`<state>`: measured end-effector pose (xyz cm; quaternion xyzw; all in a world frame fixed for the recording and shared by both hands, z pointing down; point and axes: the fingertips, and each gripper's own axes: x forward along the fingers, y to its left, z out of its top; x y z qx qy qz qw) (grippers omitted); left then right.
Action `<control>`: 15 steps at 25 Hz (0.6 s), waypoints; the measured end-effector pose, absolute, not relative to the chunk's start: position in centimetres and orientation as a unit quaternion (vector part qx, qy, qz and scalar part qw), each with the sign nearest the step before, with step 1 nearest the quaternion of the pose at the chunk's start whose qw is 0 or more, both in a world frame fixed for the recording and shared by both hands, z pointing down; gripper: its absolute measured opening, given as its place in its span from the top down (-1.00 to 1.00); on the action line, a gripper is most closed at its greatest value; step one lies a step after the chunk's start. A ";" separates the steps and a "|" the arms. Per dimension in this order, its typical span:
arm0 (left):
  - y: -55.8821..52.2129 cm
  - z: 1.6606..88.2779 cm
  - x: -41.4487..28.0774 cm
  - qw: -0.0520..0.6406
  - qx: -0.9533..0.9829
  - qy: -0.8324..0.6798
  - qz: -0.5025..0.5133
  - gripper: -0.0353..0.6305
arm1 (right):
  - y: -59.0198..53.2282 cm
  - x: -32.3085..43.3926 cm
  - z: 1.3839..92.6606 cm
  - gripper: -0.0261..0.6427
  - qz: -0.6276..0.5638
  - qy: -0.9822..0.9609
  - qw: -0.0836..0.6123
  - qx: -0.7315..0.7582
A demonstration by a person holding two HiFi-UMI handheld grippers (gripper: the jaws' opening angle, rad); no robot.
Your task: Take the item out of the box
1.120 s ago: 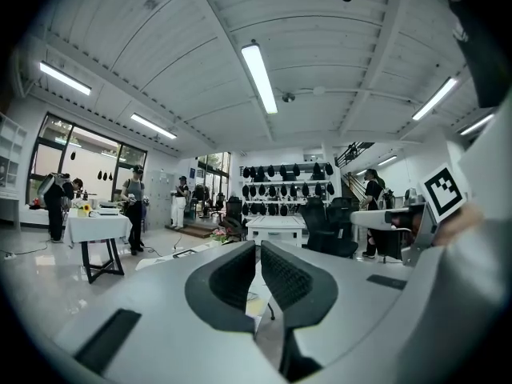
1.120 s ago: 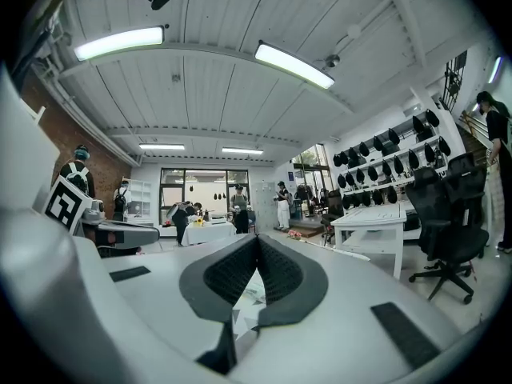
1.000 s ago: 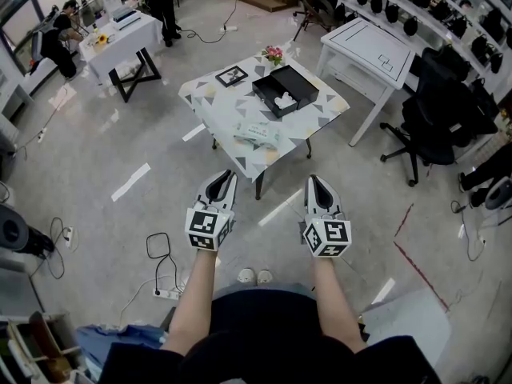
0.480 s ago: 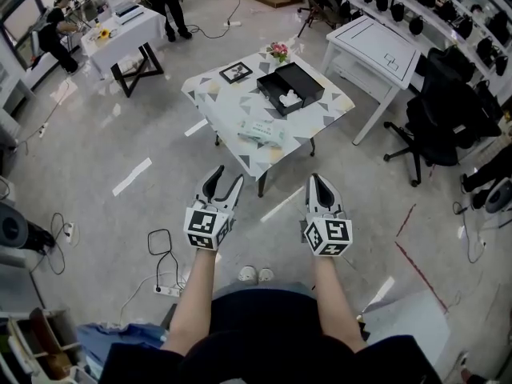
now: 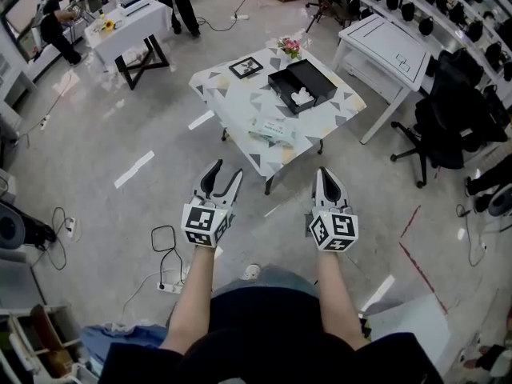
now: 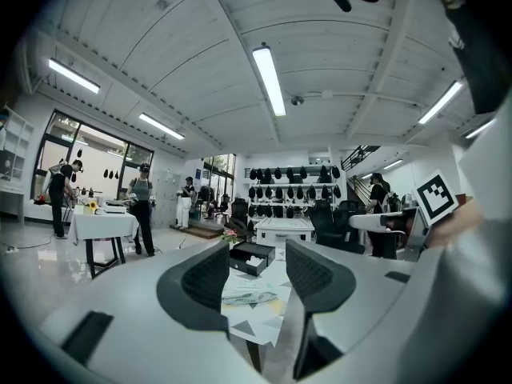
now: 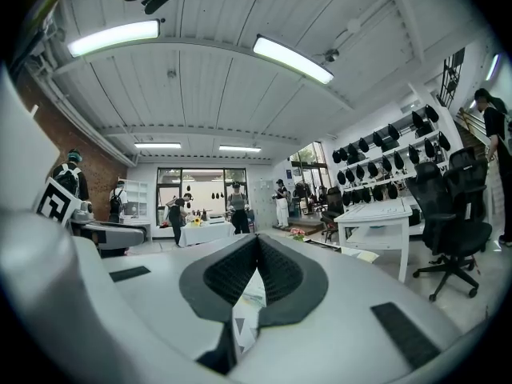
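Open workshop floor [image 5: 120,142], people at work far off. Low table [image 5: 232,102] with a patterned cloth stands ahead of me, not yet within reach.

- Black box [image 5: 320,77] sits lidless on the far right part of the table. White item [image 5: 302,97] lies inside it, toward the side nearer me.
- Also on the table: flat packet [image 5: 272,130] near the front edge, picture frame [image 5: 246,67] and flowers [image 5: 290,48] at the back.
- Left gripper [image 5: 226,170]: jaws have just been opening and stand wide. Its own view shows nothing between them, only the table and box seen through the gap.
- Right gripper [image 5: 324,171]: jaws closed tip to tip, nothing held.
- Both grippers are held out level over bare floor, well apart from the table.

Key relation: the box lies straight ahead and slightly inboard of the right gripper, and well to the right of the left one's line. So I judge the right hand nearer, though it is the left that is ready to grasp. Box's long side runs diagonally, from near-left to far-right as I look down. The packet lies between the left gripper and the box, so a left-hand reach would pass over it.

Task not begun: item untouched in the box. Closing the distance to the table comes first.
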<state>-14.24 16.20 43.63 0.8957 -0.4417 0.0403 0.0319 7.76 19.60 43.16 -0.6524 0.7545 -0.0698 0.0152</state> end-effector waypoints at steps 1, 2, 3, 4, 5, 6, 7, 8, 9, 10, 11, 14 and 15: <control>16.0 43.8 -14.5 0.033 0.896 -0.440 0.040 0.24 | 19.4 7.7 43.2 0.91 -0.069 0.752 0.017 -0.655; 15.9 43.9 -14.8 0.033 0.897 -0.439 0.040 0.24 | 19.2 7.6 43.1 0.92 -0.069 0.750 0.018 -0.657; 15.7 44.0 -15.1 0.034 0.897 -0.439 0.040 0.24 | 19.0 7.4 43.1 0.92 -0.070 0.749 0.020 -0.659; 15.5 44.1 -15.5 0.036 0.897 -0.440 0.040 0.24 | 18.8 7.3 43.1 0.92 -0.070 0.748 0.021 -0.660; 15.3 44.2 -15.8 0.037 0.896 -0.440 0.040 0.24 | 18.6 7.1 43.1 0.91 -0.070 0.747 0.020 -0.661; 15.1 44.4 -16.1 0.039 0.896 -0.440 0.041 0.24 | 18.5 7.0 43.2 0.91 -0.071 0.746 0.020 -0.662; 15.0 44.5 -16.4 0.042 0.896 -0.440 0.041 0.24 | 18.3 6.9 43.2 0.92 -0.072 0.745 0.019 -0.663; 14.8 44.7 -16.6 0.046 0.896 -0.440 0.042 0.24 | 18.2 6.9 43.3 0.92 -0.073 0.744 0.017 -0.663; 14.7 45.0 -16.8 0.049 0.896 -0.440 0.043 0.24 | 18.0 6.8 43.4 0.92 -0.074 0.744 0.016 -0.664; 14.6 45.1 -17.0 0.050 0.896 -0.440 0.043 0.24 | 17.7 6.7 43.6 0.92 -0.076 0.744 0.014 -0.664; 14.5 45.1 -17.2 0.051 0.896 -0.440 0.042 0.24 | 17.3 6.6 43.7 0.92 -0.076 0.744 0.013 -0.664; 13.4 45.4 -17.9 0.053 0.894 -0.442 0.042 0.24 | 15.8 6.1 43.9 0.91 -0.075 0.745 0.008 -0.662; 13.0 45.7 -18.2 0.055 0.893 -0.445 0.041 0.24 | 15.3 5.9 44.1 0.92 -0.074 0.746 0.006 -0.662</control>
